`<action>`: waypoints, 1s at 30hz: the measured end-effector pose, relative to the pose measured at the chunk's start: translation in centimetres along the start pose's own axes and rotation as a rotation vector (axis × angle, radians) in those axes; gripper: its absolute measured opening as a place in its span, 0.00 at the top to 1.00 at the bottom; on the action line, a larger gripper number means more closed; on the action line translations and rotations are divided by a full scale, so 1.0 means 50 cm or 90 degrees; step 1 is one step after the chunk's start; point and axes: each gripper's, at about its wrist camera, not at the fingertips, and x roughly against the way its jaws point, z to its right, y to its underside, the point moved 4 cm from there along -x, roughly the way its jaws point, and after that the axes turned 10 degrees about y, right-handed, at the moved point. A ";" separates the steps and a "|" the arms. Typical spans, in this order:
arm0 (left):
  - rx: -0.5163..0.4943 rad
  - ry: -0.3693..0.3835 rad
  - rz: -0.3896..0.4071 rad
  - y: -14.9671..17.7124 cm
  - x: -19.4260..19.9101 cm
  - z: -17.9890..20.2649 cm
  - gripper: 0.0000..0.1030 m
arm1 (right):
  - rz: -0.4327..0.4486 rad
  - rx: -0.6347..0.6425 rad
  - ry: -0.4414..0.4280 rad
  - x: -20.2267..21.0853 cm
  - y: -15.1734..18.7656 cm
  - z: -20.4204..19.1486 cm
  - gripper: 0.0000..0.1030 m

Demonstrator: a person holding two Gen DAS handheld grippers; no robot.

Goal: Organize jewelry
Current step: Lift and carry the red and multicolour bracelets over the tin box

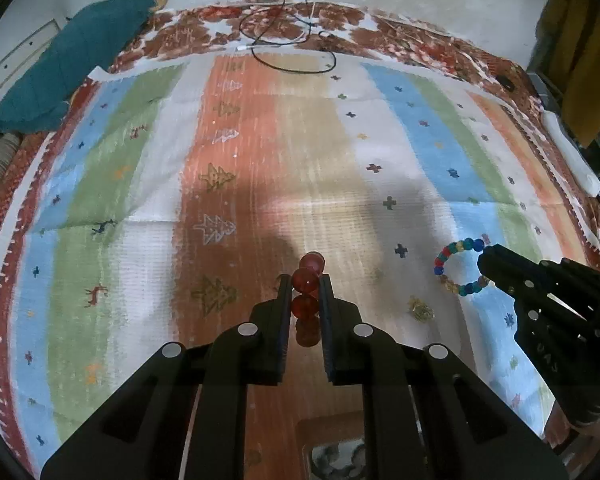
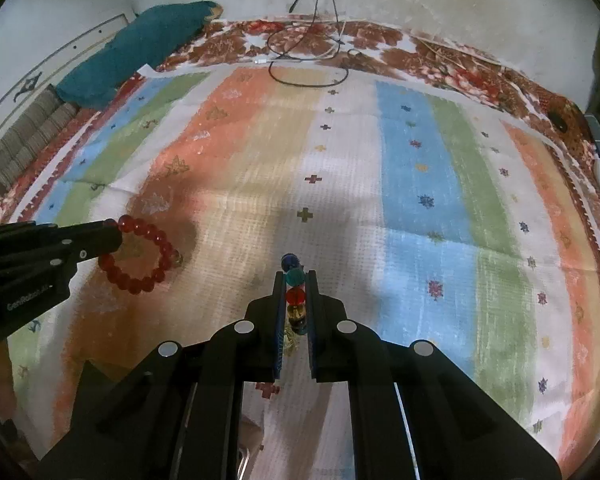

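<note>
My left gripper (image 1: pixel 304 282) is shut on a red bead bracelet (image 1: pixel 306 294), seen edge-on between its fingers above the striped cloth (image 1: pixel 228 184). The right wrist view shows that bracelet (image 2: pixel 148 256) as a full ring hanging from the left gripper (image 2: pixel 114 236). My right gripper (image 2: pixel 295 276) is shut on a multicoloured bead bracelet (image 2: pixel 295 296), also edge-on. In the left wrist view that bracelet (image 1: pixel 458 266) hangs as a ring from the right gripper (image 1: pixel 486 260). Both bracelets are held over the cloth.
A small gold trinket (image 1: pixel 420 308) lies on the cloth near the right gripper. A teal pillow (image 1: pixel 76 60) sits at the far left. Black cables (image 1: pixel 284 28) lie at the far edge by the wall. A box edge (image 1: pixel 332 448) shows below the left gripper.
</note>
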 end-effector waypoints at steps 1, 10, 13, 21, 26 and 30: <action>-0.001 0.000 0.002 0.000 0.005 0.002 0.88 | 0.001 -0.001 -0.001 0.003 0.001 0.000 0.90; -0.010 0.006 0.018 0.014 0.051 0.018 0.88 | 0.015 0.006 0.002 0.036 0.008 -0.005 0.90; -0.008 0.007 0.021 0.021 0.061 0.019 0.88 | 0.020 0.007 0.002 0.047 0.009 -0.005 0.90; -0.009 0.020 0.034 0.035 0.088 0.031 0.88 | 0.038 0.001 -0.008 0.077 0.010 -0.001 0.90; -0.014 0.027 0.041 0.045 0.104 0.044 0.88 | 0.043 0.001 -0.014 0.095 0.020 0.000 0.90; -0.018 0.033 0.048 0.053 0.119 0.055 0.88 | 0.049 0.002 -0.019 0.109 0.026 -0.003 0.90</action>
